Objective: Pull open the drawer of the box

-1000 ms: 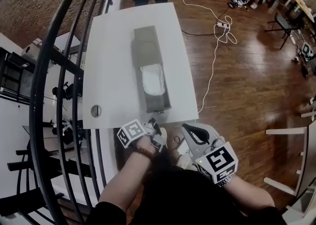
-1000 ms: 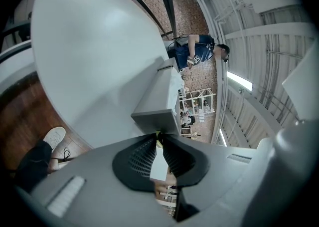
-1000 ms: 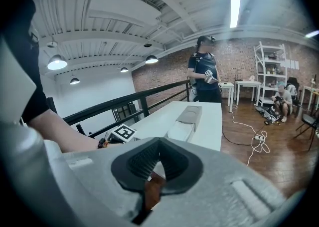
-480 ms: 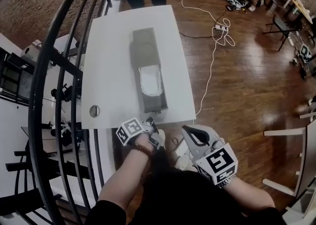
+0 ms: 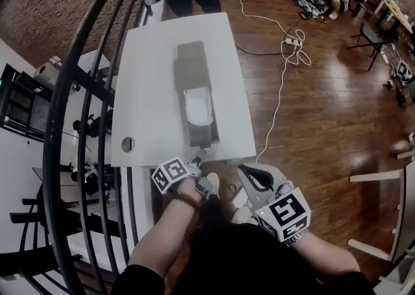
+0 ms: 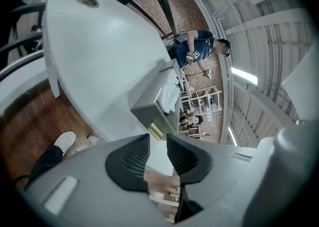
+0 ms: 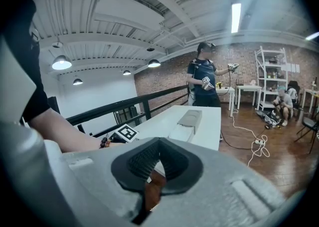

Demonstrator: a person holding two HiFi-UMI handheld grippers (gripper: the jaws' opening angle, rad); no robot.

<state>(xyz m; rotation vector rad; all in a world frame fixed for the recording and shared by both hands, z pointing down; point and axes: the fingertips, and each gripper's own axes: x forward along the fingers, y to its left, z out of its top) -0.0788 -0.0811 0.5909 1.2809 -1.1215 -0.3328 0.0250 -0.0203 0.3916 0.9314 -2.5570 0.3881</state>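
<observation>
The left gripper [image 6: 158, 140] had just been opening its jaws, and they stood apart with nothing between them. Only the white table [image 5: 149, 93] showed through the gap. Just ahead of them lay the near end of the drawer [image 5: 201, 130], close but not touching. A small yellowish tab [image 6: 155, 130] on that end sat right beyond the fingertips (a pull of some kind, probably).

The grey box [image 5: 192, 60] lay flat with its long axis running straight away from the person, in line with the left jaws. The drawer stuck well out of the box's near end toward the table edge, with something white and crumpled [image 5: 199, 106] lying in it. I judged the pull largely done. Any further tug would have to run along that same axis, back toward the person.

The right gripper [image 7: 157, 143] hung to the right of the box's near end and farther from it than the left. Its jaws were clenched on nothing.

Around the box the tabletop was bare, apart from a round fitting [image 5: 128, 144] to its left. A black railing [image 5: 78, 93] curved past on that side. A wooden floor [image 5: 324, 112] with a white cable [image 5: 279, 93] trailing across it lay to the box's right. A person [image 7: 203, 81] stood beyond its far end, before a brick wall.
</observation>
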